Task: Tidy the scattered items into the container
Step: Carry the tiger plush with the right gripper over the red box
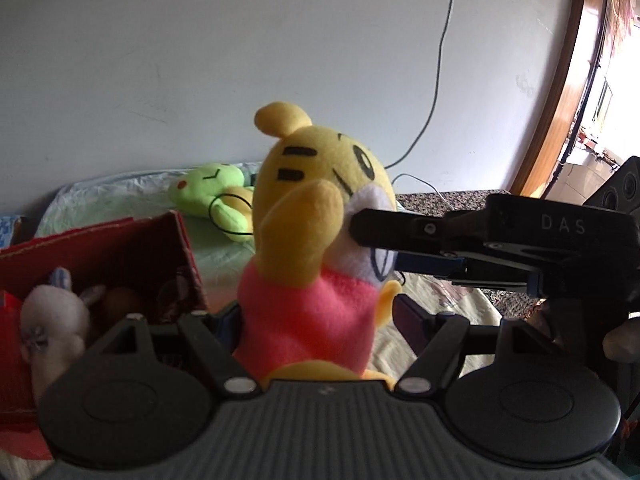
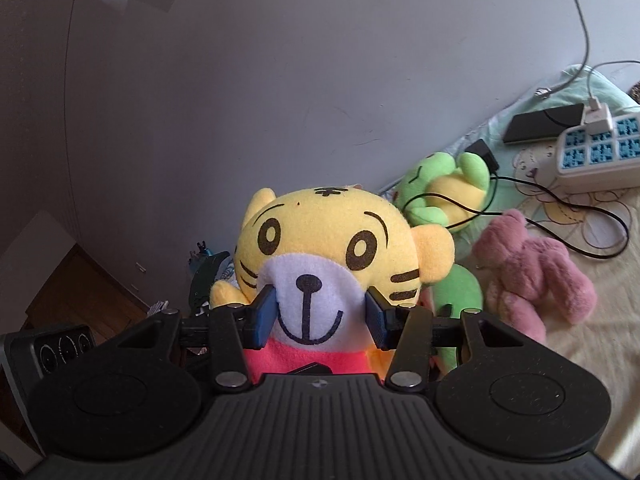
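Note:
A yellow tiger plush [image 1: 304, 184] in a pink shirt hangs upright above the bed, held by both grippers. My left gripper [image 1: 320, 320] is shut on its pink body. Reaching in from the right, my right gripper [image 1: 380, 244] is shut on the white muzzle. In the right wrist view the tiger plush [image 2: 320, 240] faces the camera, and the right gripper [image 2: 320, 316] presses its blue pads [image 2: 264, 316] into both cheeks. The red cardboard box [image 1: 188, 256] stands open at the lower left, with a white plush [image 1: 52, 320] and other toys inside.
A green frog plush [image 2: 440, 200] and a pink plush bear [image 2: 536, 272] lie on the bed behind the tiger. Black cables run over them to a white power strip [image 2: 596, 152] and a phone [image 2: 544, 124]. A pale wall stands close behind.

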